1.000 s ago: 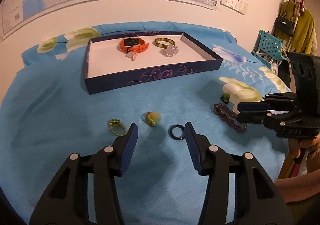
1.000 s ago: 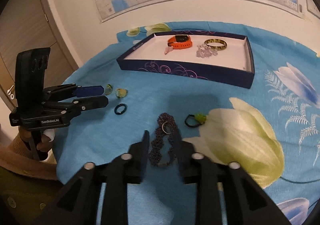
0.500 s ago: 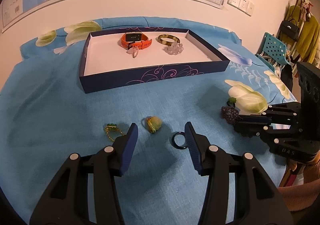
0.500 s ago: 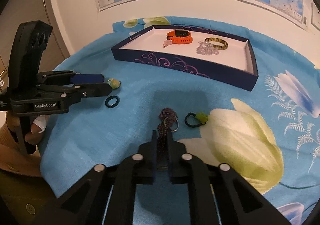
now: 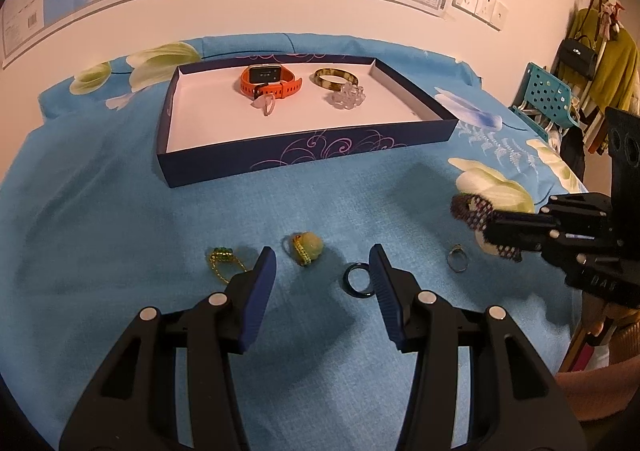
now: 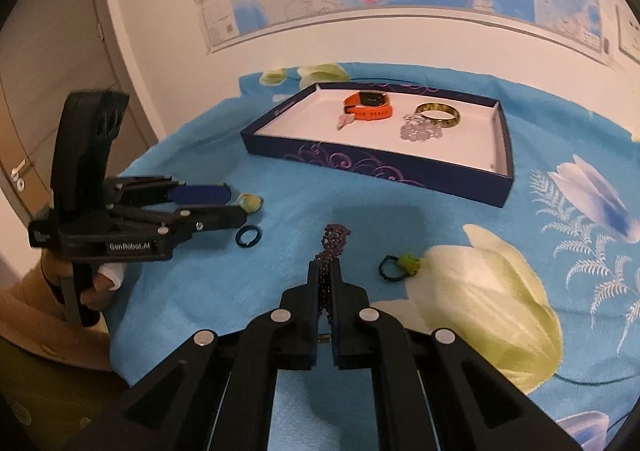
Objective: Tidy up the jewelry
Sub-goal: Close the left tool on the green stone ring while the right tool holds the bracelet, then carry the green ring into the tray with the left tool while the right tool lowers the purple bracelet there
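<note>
The step in hand is the carrying of one piece to the box: the right claw (image 6: 325, 271) is clamped tight on a dark purple beaded bracelet (image 6: 335, 241), whose free end sticks up and forward past the fingertips, clear of the blue flowered cloth on the desk (image 6: 400, 391). The next move, as I judge it, calls for lifting the bracelet forward and over the near wall of the navy tray (image 6: 400, 167), which lies well ahead of that claw, then letting go on bare white floor beside the orange watch (image 6: 368, 105) and the clear bead bracelet (image 6: 420, 129). The right claw points down at a slant toward the cloth. The left claw (image 5: 322, 269) is held at a like slant, half open and empty, with a small yellow ring (image 5: 306, 247) just ahead between its fingertips, a dark blue ring (image 5: 358, 281) touching or nearly touching its right finger, and a green and gold ring (image 5: 224, 261) just outside its left one.
</note>
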Demonstrator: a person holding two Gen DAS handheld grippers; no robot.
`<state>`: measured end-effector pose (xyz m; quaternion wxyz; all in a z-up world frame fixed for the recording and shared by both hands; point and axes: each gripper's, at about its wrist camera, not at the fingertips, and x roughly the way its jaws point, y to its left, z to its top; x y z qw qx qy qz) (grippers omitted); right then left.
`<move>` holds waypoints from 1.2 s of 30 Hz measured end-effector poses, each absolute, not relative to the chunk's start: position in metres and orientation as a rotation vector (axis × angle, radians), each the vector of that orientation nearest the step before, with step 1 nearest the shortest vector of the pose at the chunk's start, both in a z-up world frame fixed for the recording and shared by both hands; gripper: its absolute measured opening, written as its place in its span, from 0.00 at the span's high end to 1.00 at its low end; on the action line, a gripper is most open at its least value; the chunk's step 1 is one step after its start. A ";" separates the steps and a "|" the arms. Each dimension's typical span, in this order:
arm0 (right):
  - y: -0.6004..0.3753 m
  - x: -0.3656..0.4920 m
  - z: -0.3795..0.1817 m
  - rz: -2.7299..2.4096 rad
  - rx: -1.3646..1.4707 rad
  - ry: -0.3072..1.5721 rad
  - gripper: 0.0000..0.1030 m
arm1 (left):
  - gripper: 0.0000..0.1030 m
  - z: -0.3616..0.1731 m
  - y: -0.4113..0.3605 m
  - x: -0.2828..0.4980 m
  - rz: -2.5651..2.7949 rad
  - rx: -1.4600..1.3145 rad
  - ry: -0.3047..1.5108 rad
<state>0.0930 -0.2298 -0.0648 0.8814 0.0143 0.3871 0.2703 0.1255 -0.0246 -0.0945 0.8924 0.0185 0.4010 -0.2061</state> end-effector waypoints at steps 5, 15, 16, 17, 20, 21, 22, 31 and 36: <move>-0.236 0.096 -0.062 0.562 0.063 0.794 0.96 | 0.58 -0.097 -0.025 0.134 -0.414 0.043 0.852; -0.241 0.104 -0.064 0.561 0.097 0.795 0.96 | 0.68 -0.104 -0.029 0.147 -0.398 0.045 0.888; -0.241 0.105 -0.064 0.561 0.098 0.795 0.96 | 0.71 -0.104 -0.029 0.147 -0.395 0.047 0.888; -0.241 0.106 -0.064 0.561 0.100 0.794 0.96 | 0.79 -0.104 -0.030 0.148 -0.398 0.048 0.890; -0.241 0.109 -0.063 0.563 0.105 0.791 0.96 | 0.84 -0.104 -0.030 0.148 -0.394 0.047 0.892; -0.240 0.109 -0.063 0.563 0.104 0.789 0.96 | 0.84 -0.104 -0.030 0.148 -0.393 0.047 0.891; -0.240 0.109 -0.062 0.564 0.103 0.786 0.96 | 0.84 -0.104 -0.030 0.148 -0.391 0.050 0.890; -0.238 0.114 -0.056 0.565 0.104 0.762 0.96 | 0.84 -0.095 -0.032 0.143 -0.403 0.050 0.850; -0.240 0.118 -0.052 0.564 0.106 0.749 0.96 | 0.84 -0.084 -0.033 0.139 -0.415 0.052 0.821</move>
